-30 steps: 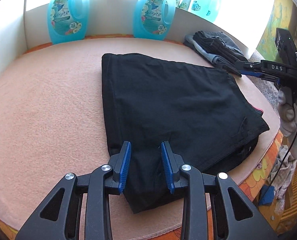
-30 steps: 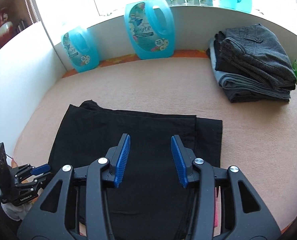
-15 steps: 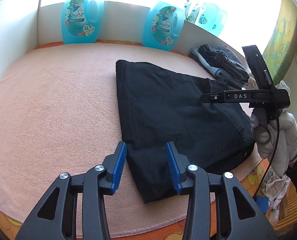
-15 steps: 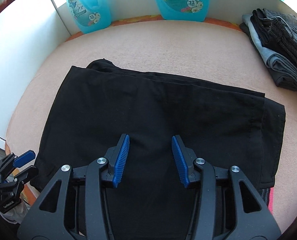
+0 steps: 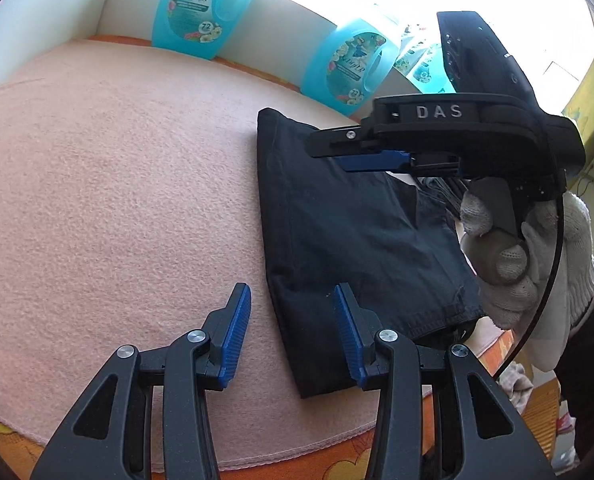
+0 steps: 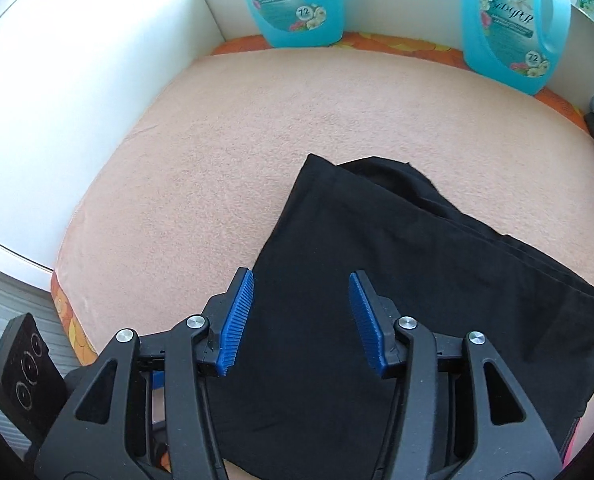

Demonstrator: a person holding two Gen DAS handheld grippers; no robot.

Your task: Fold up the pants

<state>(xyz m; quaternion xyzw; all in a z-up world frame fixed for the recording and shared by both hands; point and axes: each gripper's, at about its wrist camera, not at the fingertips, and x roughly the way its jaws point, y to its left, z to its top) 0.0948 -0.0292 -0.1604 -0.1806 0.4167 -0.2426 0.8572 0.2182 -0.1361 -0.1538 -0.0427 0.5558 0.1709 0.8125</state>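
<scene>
Between and beyond the spread jaws of the left gripper [image 5: 292, 334] lay the near edge of the black pants [image 5: 349, 240], already folded into a flat bundle on the pink blanket [image 5: 117, 200]. Right gripper [image 6: 301, 318] hovered over the cloth, jaws spread, pinching nothing. Fabric looked soft, limp, light; layers would likely slide, so best pinched through all layers at a folded edge.

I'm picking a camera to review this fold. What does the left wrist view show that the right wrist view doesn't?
Only the left wrist view shows the right gripper from the side, held by a white-gloved hand.

Only the right wrist view shows the left gripper's black camera block.

Both show the black pants, the peach towel and two blue detergent jugs.
</scene>
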